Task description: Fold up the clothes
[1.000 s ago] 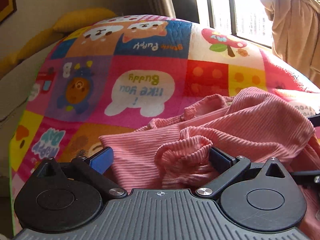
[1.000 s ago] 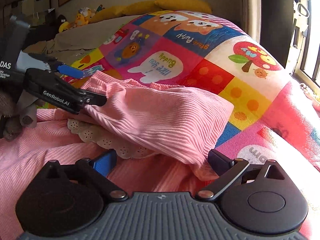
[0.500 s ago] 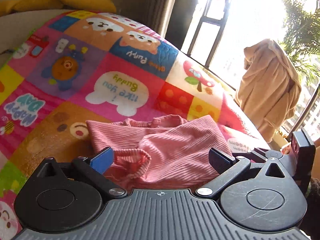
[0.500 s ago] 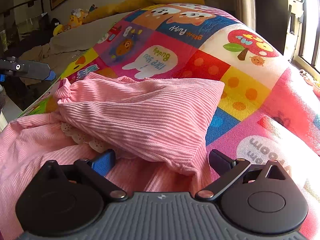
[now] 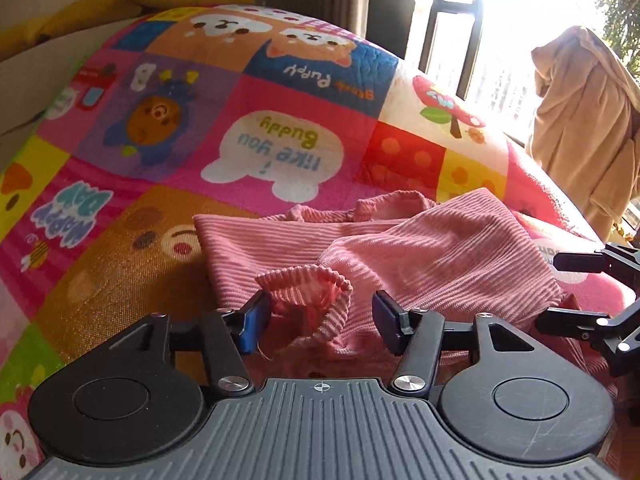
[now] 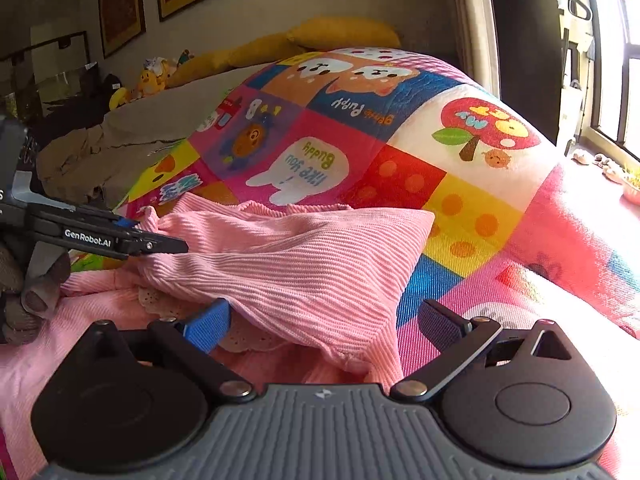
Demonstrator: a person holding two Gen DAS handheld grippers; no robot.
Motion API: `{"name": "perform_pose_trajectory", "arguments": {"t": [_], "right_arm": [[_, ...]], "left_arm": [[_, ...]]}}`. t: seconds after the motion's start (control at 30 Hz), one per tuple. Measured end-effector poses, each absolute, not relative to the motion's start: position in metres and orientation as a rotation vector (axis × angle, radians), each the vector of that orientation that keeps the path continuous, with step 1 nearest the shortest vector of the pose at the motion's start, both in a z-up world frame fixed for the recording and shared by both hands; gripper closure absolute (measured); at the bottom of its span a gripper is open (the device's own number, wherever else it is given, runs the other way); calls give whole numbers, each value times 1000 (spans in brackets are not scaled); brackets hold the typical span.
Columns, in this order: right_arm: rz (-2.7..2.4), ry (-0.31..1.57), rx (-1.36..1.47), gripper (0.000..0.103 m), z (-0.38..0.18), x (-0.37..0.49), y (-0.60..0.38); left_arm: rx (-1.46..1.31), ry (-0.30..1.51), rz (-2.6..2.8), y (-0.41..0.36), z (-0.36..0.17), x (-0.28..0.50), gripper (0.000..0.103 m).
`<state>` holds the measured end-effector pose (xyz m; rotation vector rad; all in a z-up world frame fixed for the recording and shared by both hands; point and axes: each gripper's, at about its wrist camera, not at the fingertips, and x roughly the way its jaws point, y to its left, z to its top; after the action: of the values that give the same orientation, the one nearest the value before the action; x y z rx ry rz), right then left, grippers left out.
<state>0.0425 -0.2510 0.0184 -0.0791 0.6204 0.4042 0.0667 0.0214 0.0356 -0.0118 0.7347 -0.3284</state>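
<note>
Garment: a pink ribbed garment [image 5: 420, 248] lay partly folded on the bed, directly ahead of both pairs of fingers; a folded flap [image 6: 304, 256] lay over its lower layer, with a white lace trim [image 6: 248, 336] showing under the flap's near edge.
Cuff: a gathered ribbed cuff [image 5: 308, 292] stood up between the left gripper's fingers [image 5: 252, 320], touching the inner face of the blue pad and clear of the other pad.
Left gripper: the left gripper [image 5: 318, 322] was spread apart around the cuff, clamping nothing; in the right wrist view it [image 6: 132, 236] reached in from the left, its tip at the bunched left end of the flap, and whether it pinched cloth there I cannot tell.
Right gripper: the right gripper [image 6: 324, 324] was released, fingers wide, with the flap's lower corner lying between them and touching neither pad clearly; in the left wrist view its black fingers [image 5: 580, 292] showed at the right edge, just beside the garment.
Hand: a gloved hand [image 6: 28, 296] held the left gripper's handle at the far left.
Bed: a patchwork cartoon quilt [image 5: 280, 128] covered the bed beyond the fingers.
Beyond: yellow pillows [image 6: 312, 40] lay at the head; a tan cloth [image 5: 580, 120] hung by the window, right of the left fingers.
</note>
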Motion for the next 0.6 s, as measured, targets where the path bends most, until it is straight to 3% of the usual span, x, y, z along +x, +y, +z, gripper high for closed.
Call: {"name": "perform_pose_trajectory", "arguments": {"t": [0.13,0.37,0.43,0.6], "right_arm": [[375,582,-114,3,32,53,-251],[325,513,-173,3,55,72,-252],[315,507,-194,3,57,78,-249],[250,607,-370,2,23,109,-225]], "left_arm": [[-22,724,-345,21,34,67,69],[94,547,-309,16,75,71,75],[95,555,-267,24,70,76,68],[76,702,-221,40,32,85,36]]}}
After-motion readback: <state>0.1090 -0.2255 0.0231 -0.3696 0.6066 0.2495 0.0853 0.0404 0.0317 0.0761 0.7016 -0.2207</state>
